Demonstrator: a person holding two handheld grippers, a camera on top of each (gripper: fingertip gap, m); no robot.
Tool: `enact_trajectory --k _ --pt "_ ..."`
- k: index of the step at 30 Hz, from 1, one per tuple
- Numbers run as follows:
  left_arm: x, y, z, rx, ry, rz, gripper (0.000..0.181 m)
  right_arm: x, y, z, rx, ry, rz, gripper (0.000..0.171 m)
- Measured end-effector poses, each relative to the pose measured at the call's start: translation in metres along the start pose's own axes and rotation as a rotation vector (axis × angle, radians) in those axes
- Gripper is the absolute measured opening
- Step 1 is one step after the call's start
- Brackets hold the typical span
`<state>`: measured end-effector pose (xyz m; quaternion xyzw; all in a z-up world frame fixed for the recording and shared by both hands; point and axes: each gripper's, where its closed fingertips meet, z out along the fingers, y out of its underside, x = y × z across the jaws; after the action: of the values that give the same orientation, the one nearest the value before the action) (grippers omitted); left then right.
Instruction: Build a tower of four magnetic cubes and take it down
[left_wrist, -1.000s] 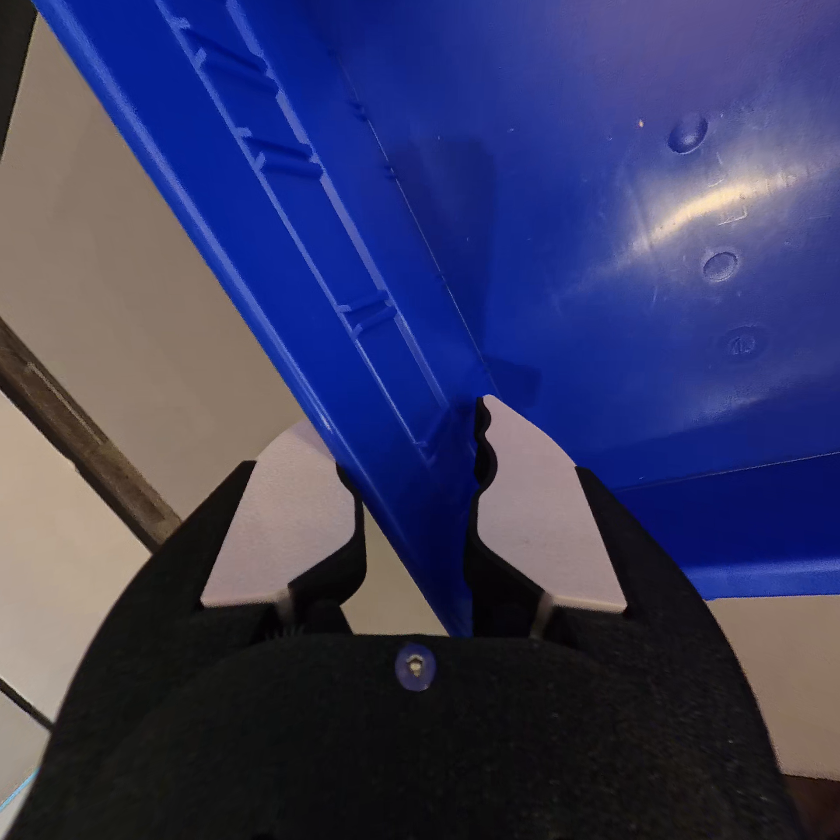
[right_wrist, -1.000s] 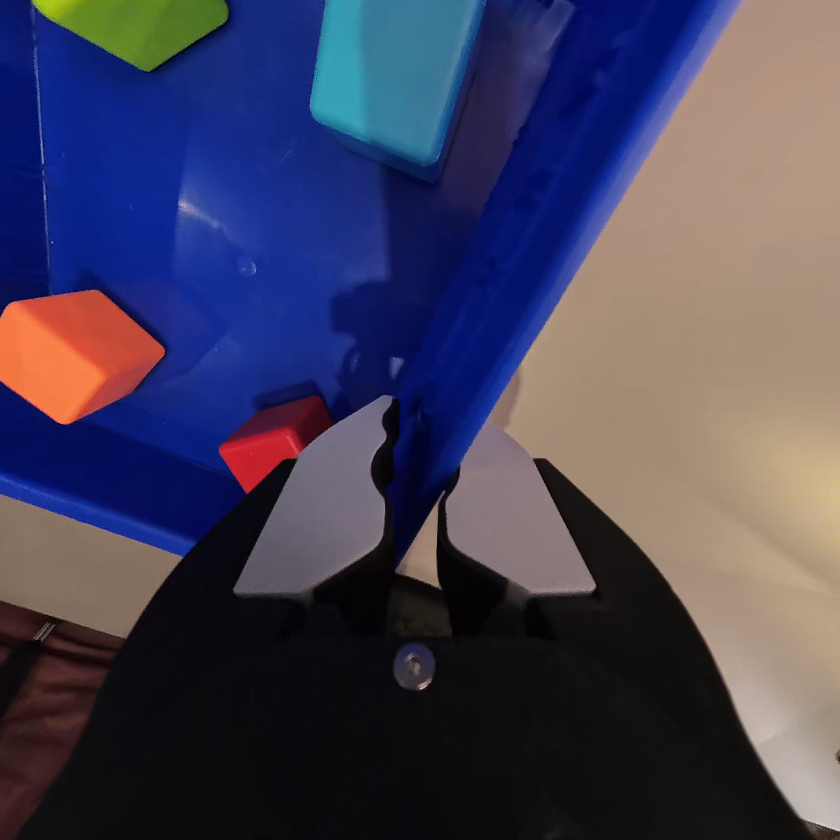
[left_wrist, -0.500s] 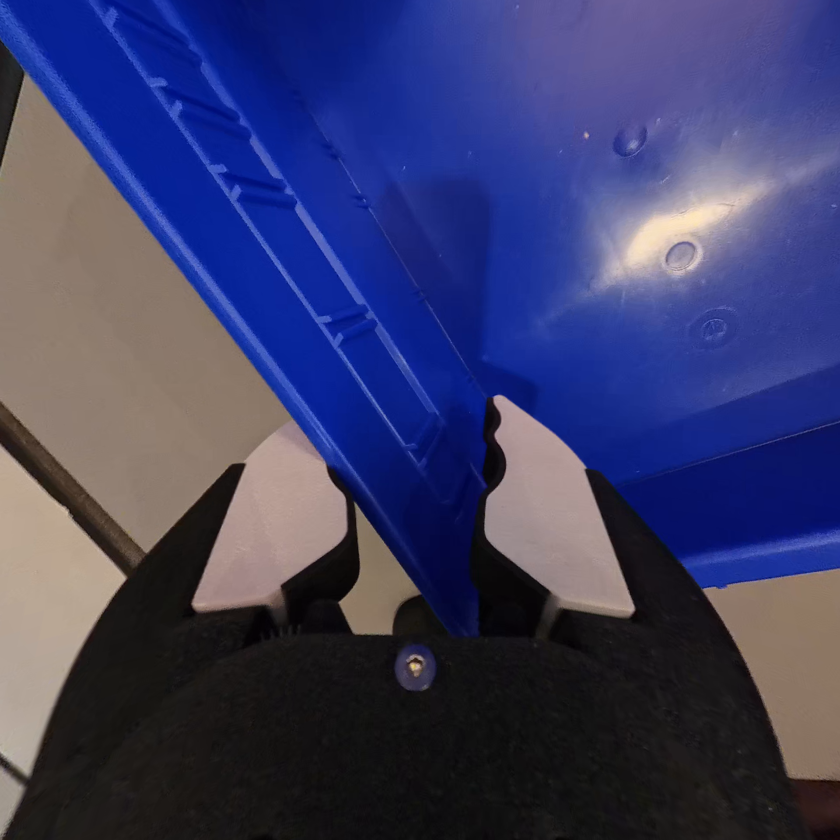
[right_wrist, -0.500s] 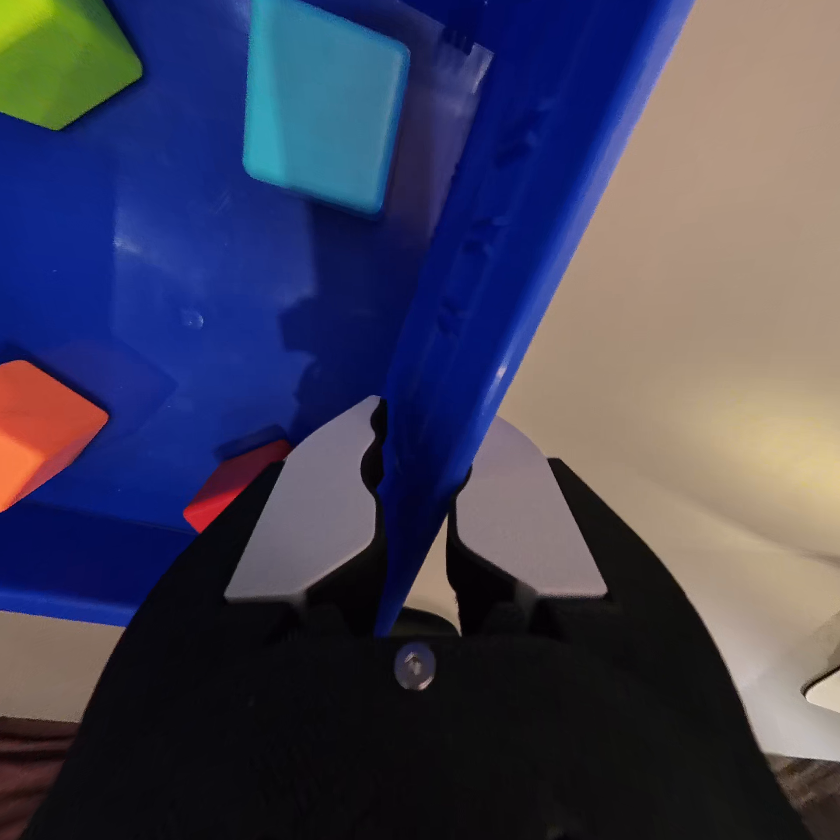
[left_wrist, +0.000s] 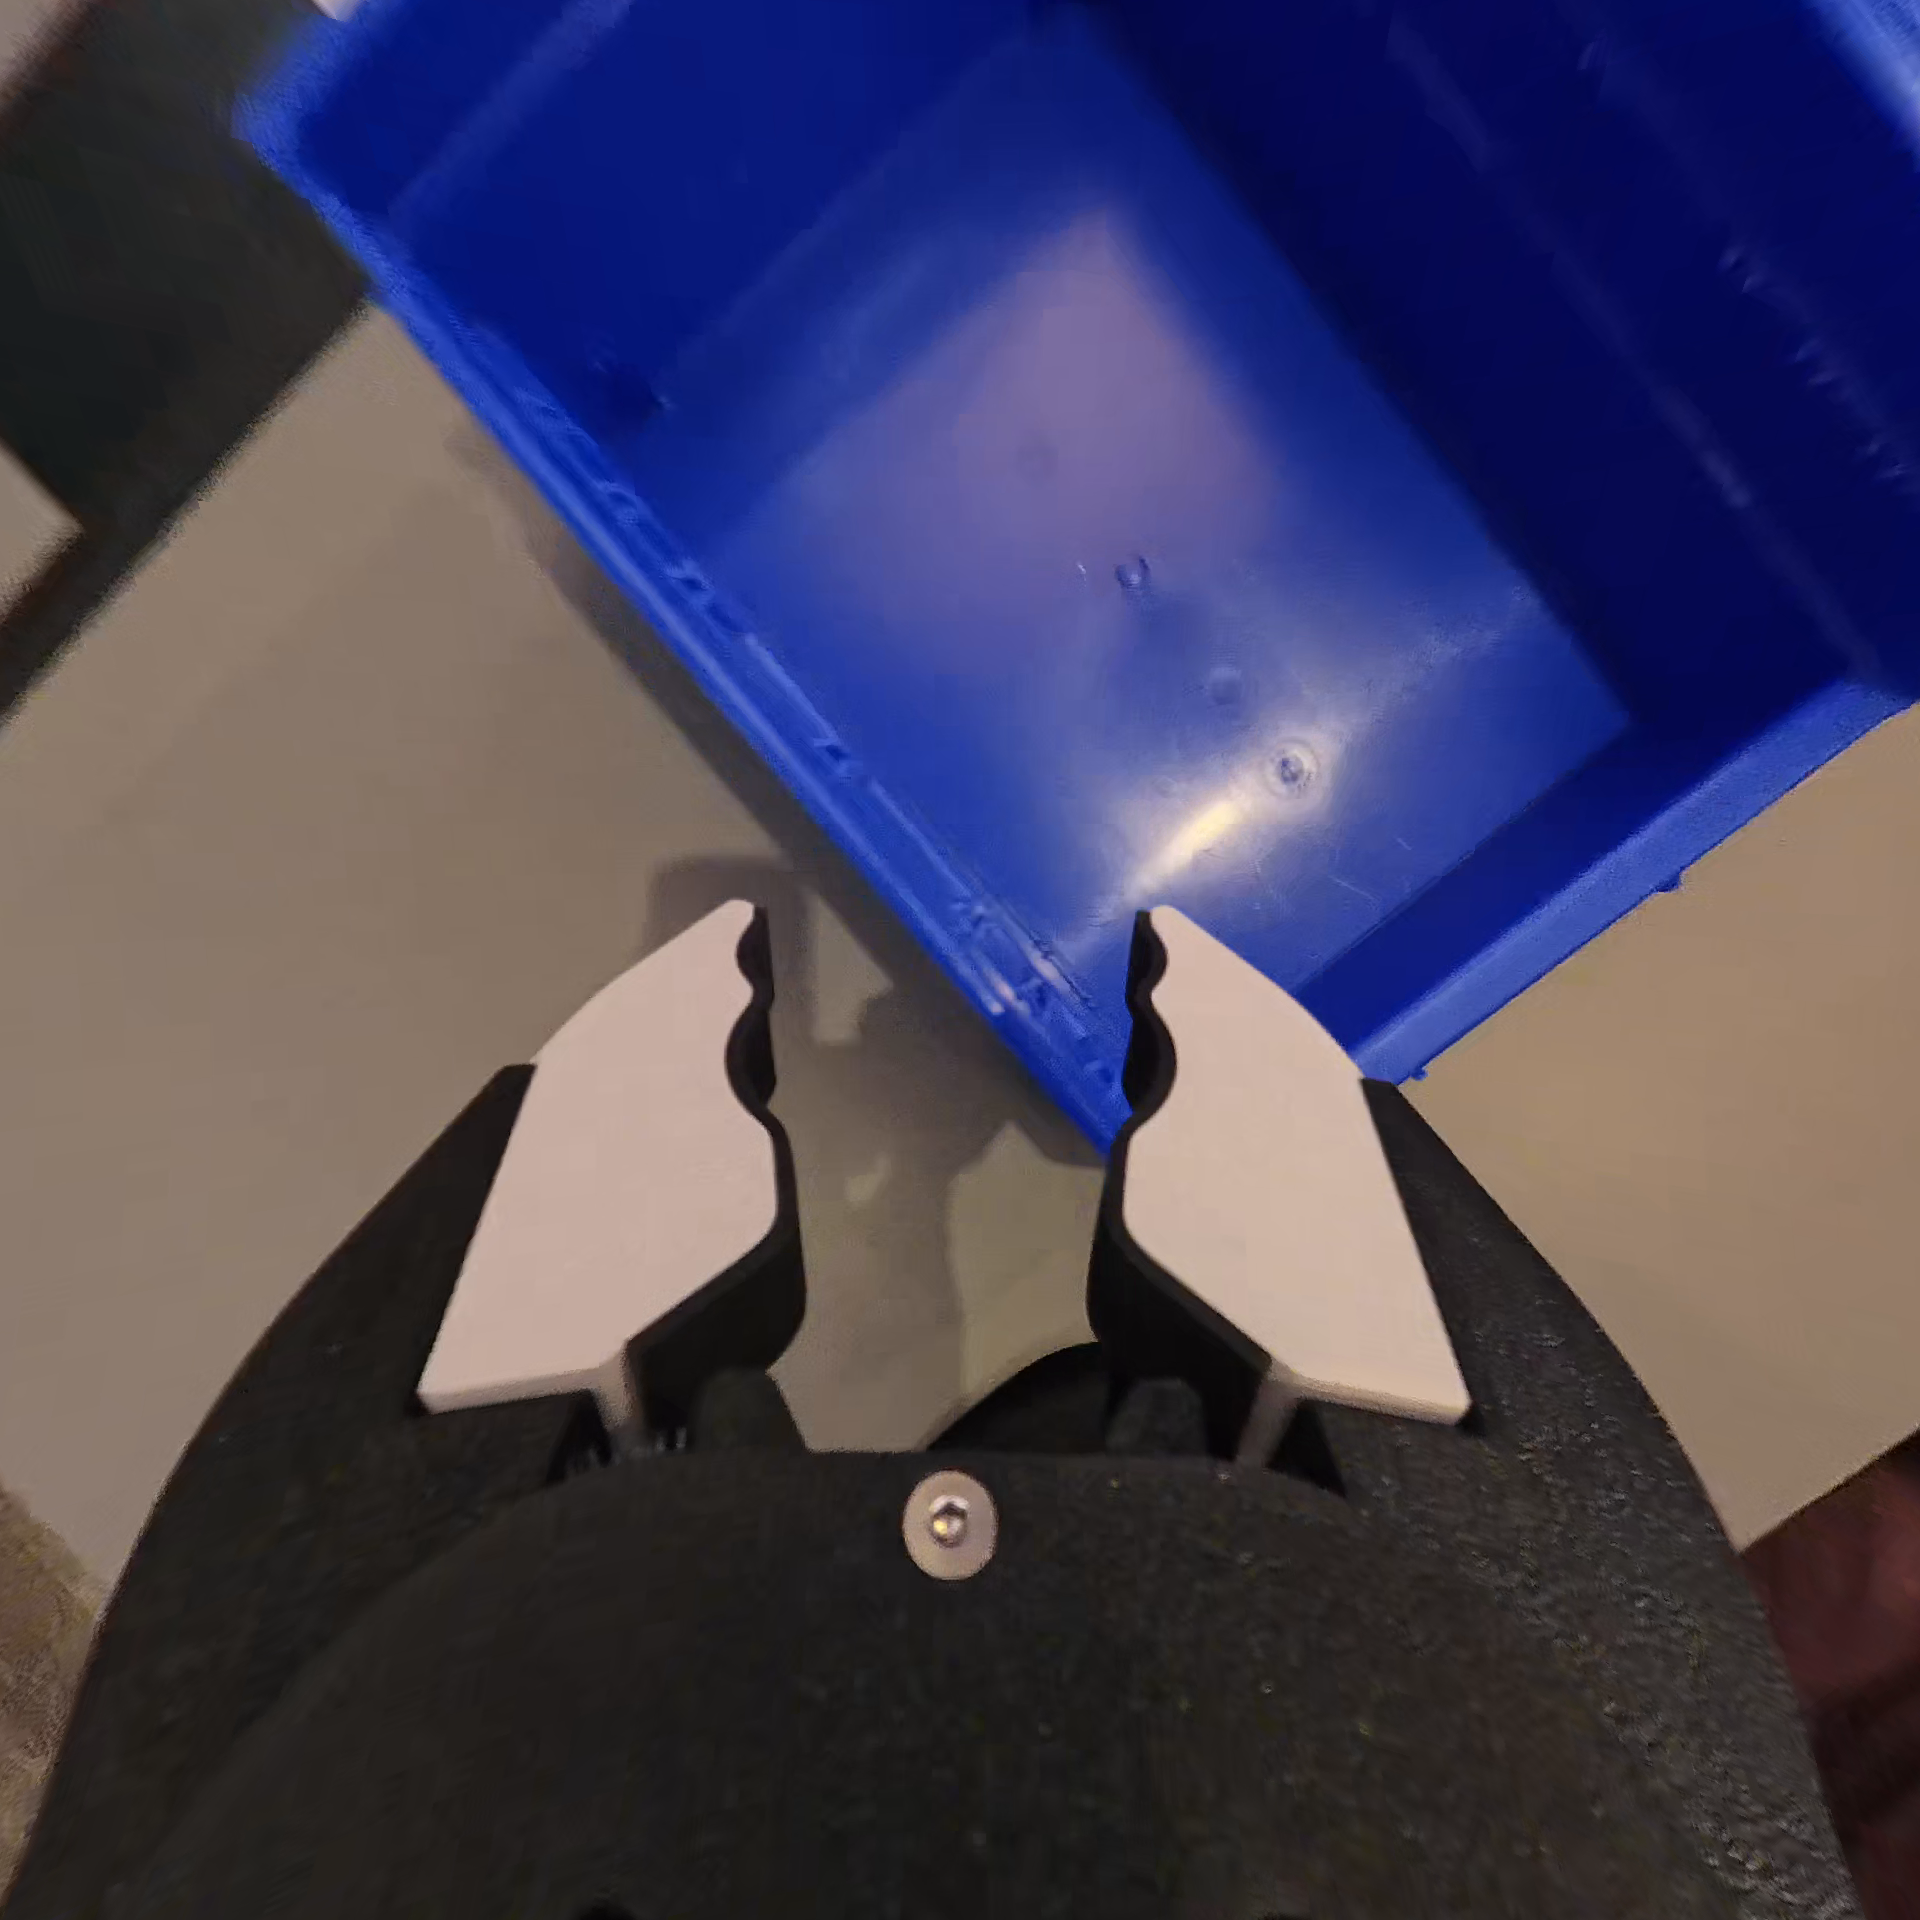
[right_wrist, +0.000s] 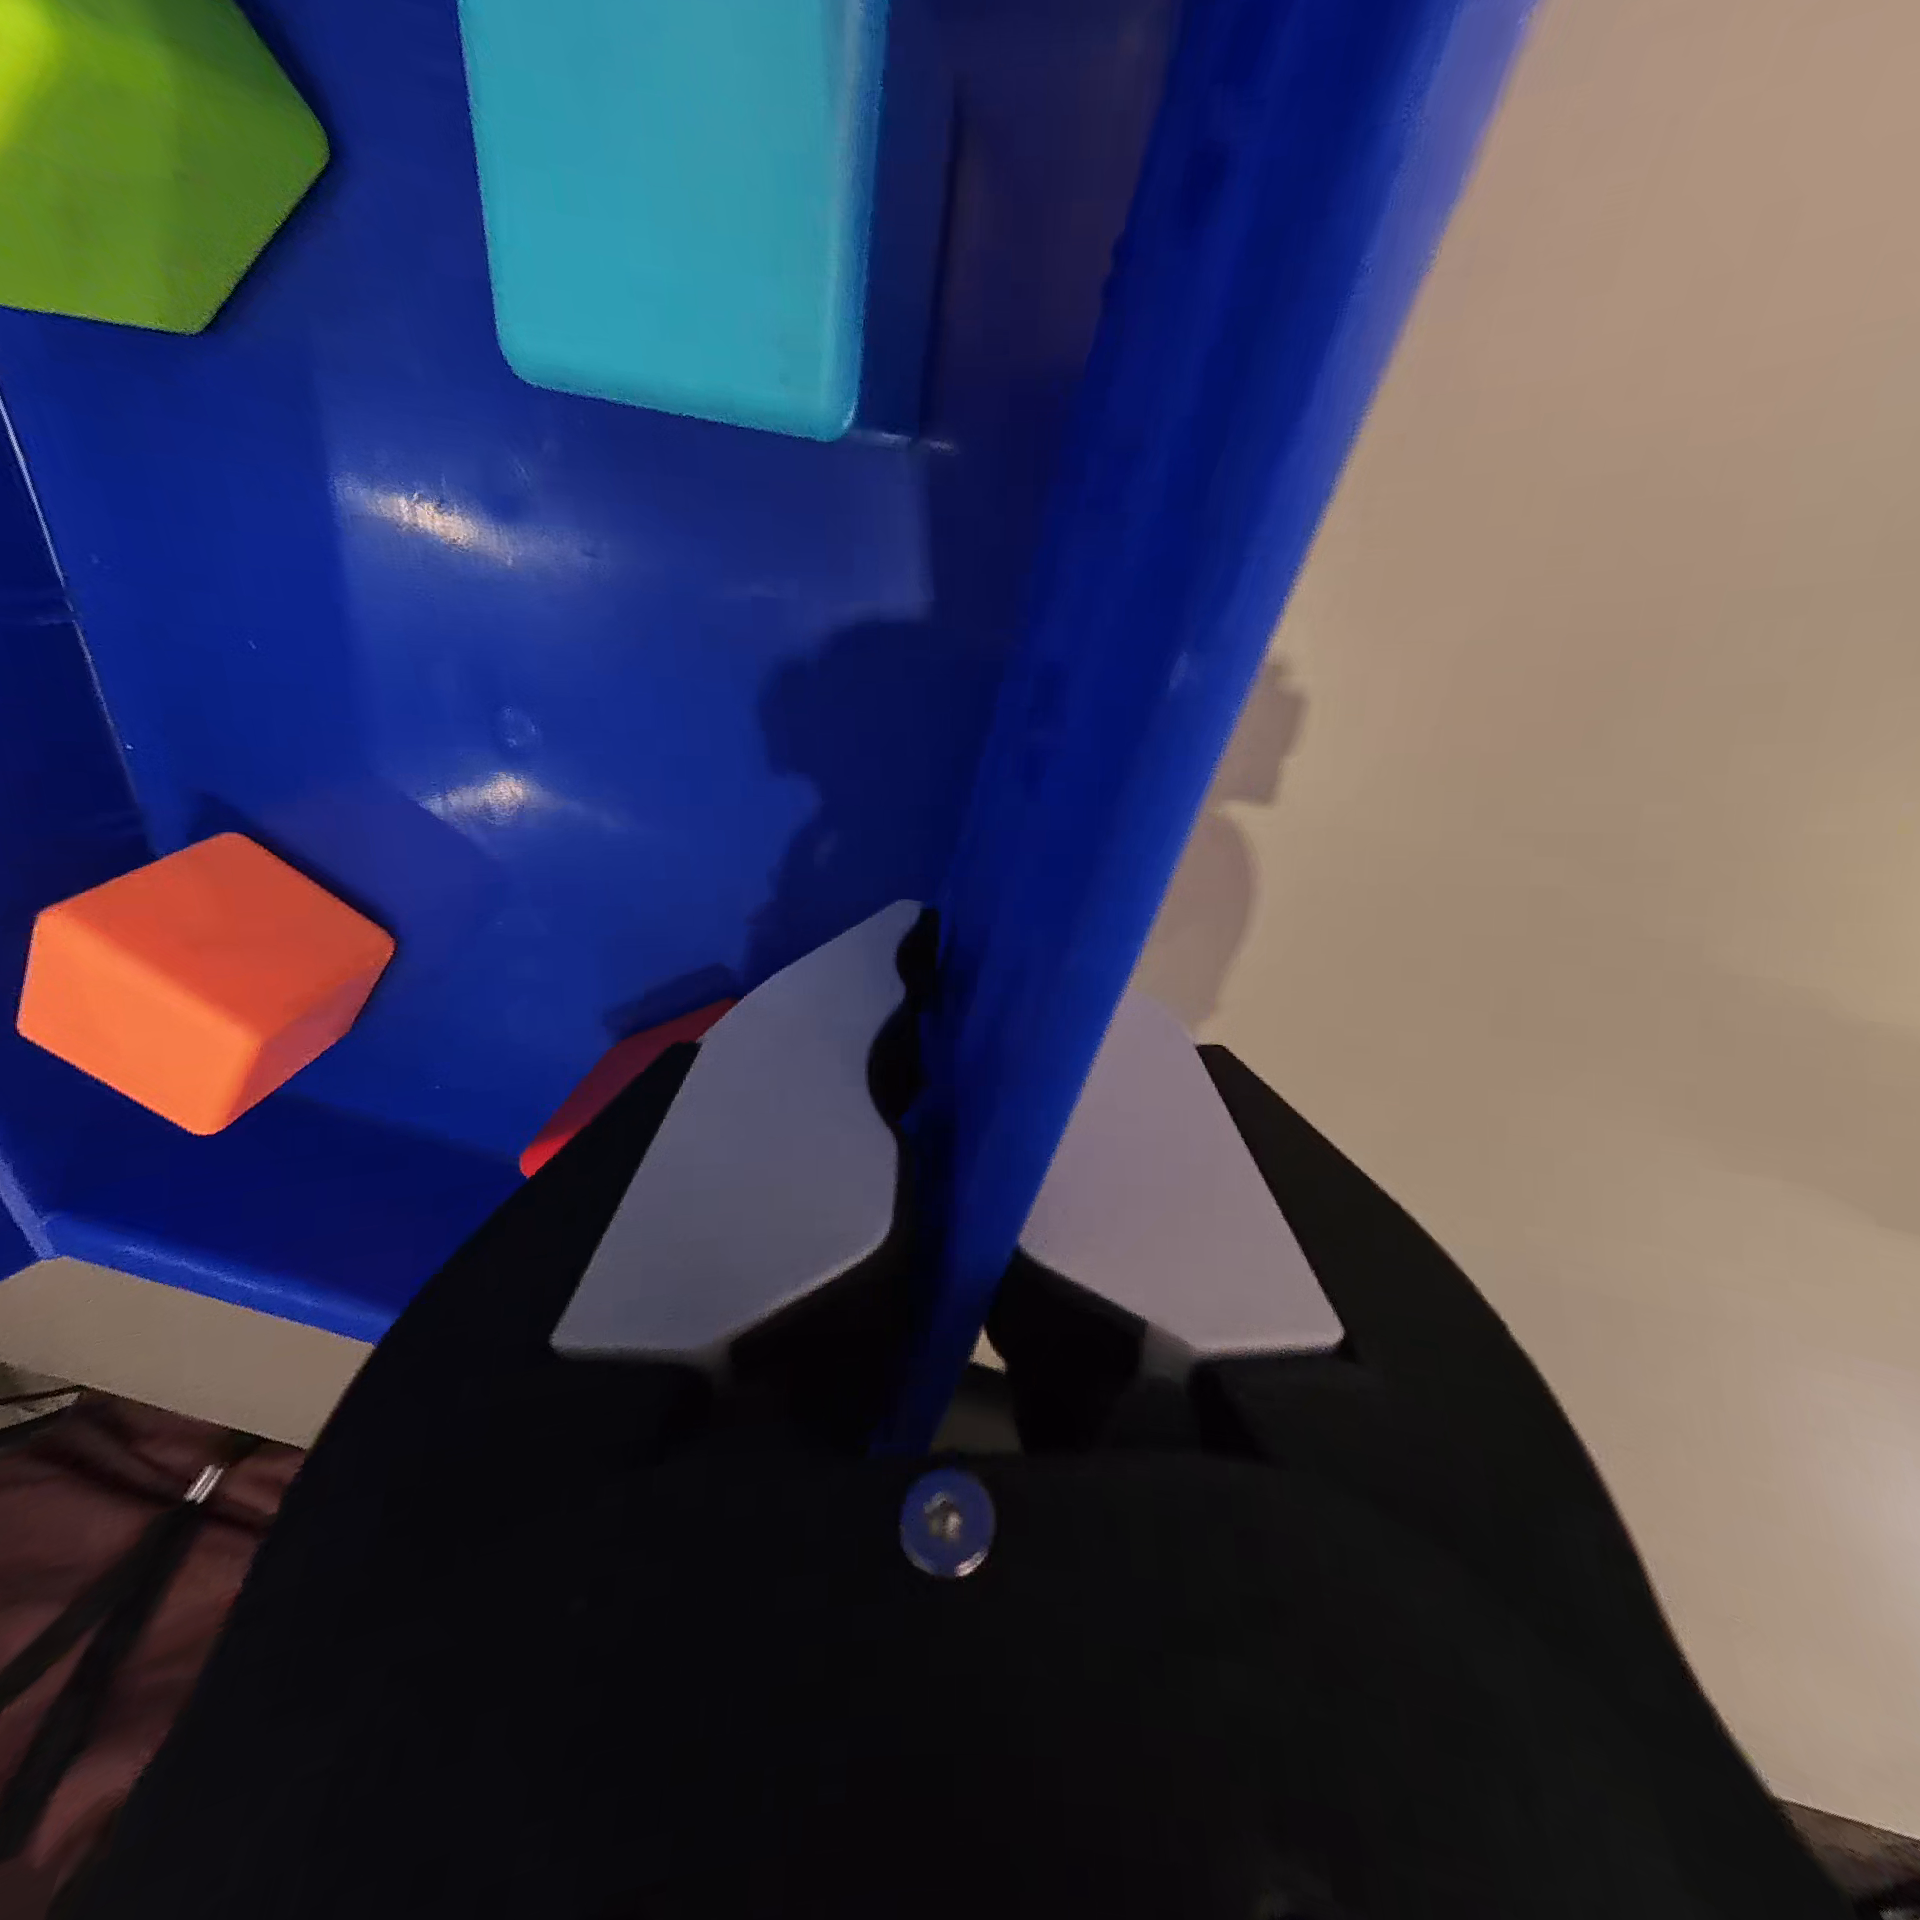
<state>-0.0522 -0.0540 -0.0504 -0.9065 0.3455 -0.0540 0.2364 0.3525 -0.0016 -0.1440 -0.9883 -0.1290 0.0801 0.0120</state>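
The left gripper (left_wrist: 945, 925) has its jaws spread wide with nothing between them; the near corner of the blue bin (left_wrist: 1039, 312) lies just beside its right finger, and whether they touch cannot be told. The right gripper (right_wrist: 1023, 997) has its jaws clamped on the bin's (right_wrist: 1195, 416) side wall, one finger inside, one outside.

The bin sits on a pale beige table (left_wrist: 312, 779), which fills the right side of the right wrist view (right_wrist: 1610, 727). Beyond the table's far left edge the room is dark and blurred. A dark reddish-brown area shows past the near edge.

In the left wrist view the bin's long axis runs from the near right corner away to the upper left, open side up.

Four cubes lie apart on the bin floor, none stacked: a green cube (right_wrist: 135, 156) far left, a teal cube (right_wrist: 675, 197) against the gripped wall, an orange cube (right_wrist: 197, 977) nearer, and a red cube (right_wrist: 623, 1070) mostly hidden behind the right gripper's inner finger.
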Motion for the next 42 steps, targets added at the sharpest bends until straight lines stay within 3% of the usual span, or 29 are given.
enact_trajectory --k 8,12,18,24,28,32,36,42 --pt "-0.052 0.015 -0.095 0.246 -0.151 -0.071 0.070 0.027 0.014 -0.007 -0.053 -0.036 0.028 0.007" --pt "-0.096 0.021 -0.147 0.471 -0.267 -0.157 0.066 0.039 0.035 -0.024 -0.112 -0.016 0.042 0.007" --pt "-0.172 0.053 -0.221 0.708 -0.734 -0.247 0.074 0.049 0.047 -0.071 -0.090 0.047 0.049 0.007" --pt "-0.193 0.078 -0.242 0.763 -0.878 -0.336 0.078 0.024 0.035 -0.145 0.001 0.103 0.025 0.007" --pt "-0.200 0.086 -0.242 0.777 -0.871 -0.407 0.083 -0.031 0.009 -0.189 0.044 0.138 -0.078 0.007" --pt "-0.204 0.090 -0.244 0.793 -0.872 -0.438 0.082 -0.116 -0.024 -0.204 0.041 0.084 -0.224 0.006" --pt "-0.206 0.099 -0.244 0.780 -0.860 -0.474 0.082 -0.211 -0.055 -0.193 0.003 -0.008 -0.360 0.007" --pt "-0.211 0.130 -0.256 0.800 -0.832 -0.632 0.082 -0.340 -0.097 -0.146 -0.046 -0.095 -0.490 0.007"
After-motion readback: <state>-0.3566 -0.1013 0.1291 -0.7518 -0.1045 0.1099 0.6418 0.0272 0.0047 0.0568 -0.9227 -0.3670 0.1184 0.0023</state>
